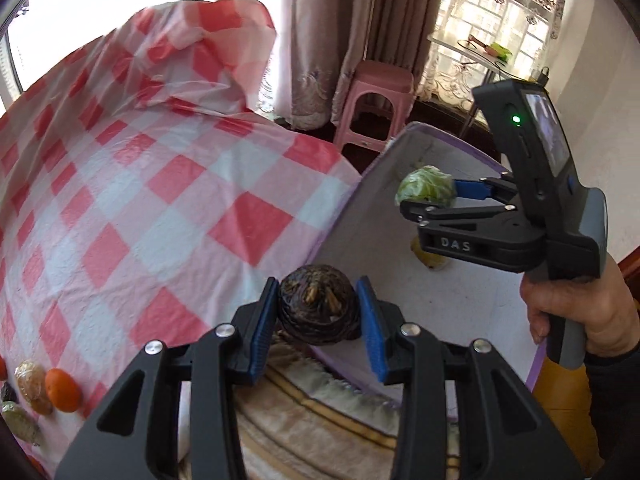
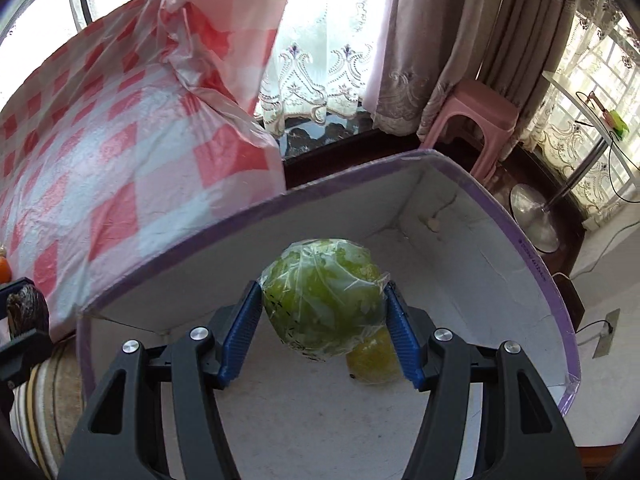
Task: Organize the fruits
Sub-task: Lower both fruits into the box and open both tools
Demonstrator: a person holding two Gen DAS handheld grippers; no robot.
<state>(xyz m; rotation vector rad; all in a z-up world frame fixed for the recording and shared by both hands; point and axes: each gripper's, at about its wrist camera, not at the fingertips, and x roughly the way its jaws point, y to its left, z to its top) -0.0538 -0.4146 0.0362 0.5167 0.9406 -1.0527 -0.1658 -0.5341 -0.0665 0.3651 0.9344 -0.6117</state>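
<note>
- Fruits fill both grippers above a white box (image 2: 460,264) with a purple rim, which stands just beside a table under a red-and-white checked cloth (image 1: 160,184).
- The left gripper (image 1: 318,312) has its blue pads pressed against either side of a dark brown, scaly round fruit (image 1: 318,308), held over the box's near edge, where box meets table.
- The right gripper (image 2: 322,316) is closed around a green fruit wrapped in clear plastic (image 2: 320,296), its pads touching both flanks; the fruit hangs inside the box, clear of the floor.
- From the left wrist view, the person's right hand (image 1: 576,312) grips the handle of the right tool, whose fingers point toward the box's far wall.
- A yellow-green fruit (image 2: 374,360) lies on the box floor, directly below the wrapped one.
- More fruit waits at the table's left edge: an orange (image 1: 62,390), a plastic-wrapped tan fruit (image 1: 32,384) touching it, and a wrapped greenish one (image 1: 18,420) near them.
- A pink plastic stool (image 1: 374,104) stands by the curtains behind the box.
- A striped rug (image 1: 320,420) lies beneath the left gripper.
</note>
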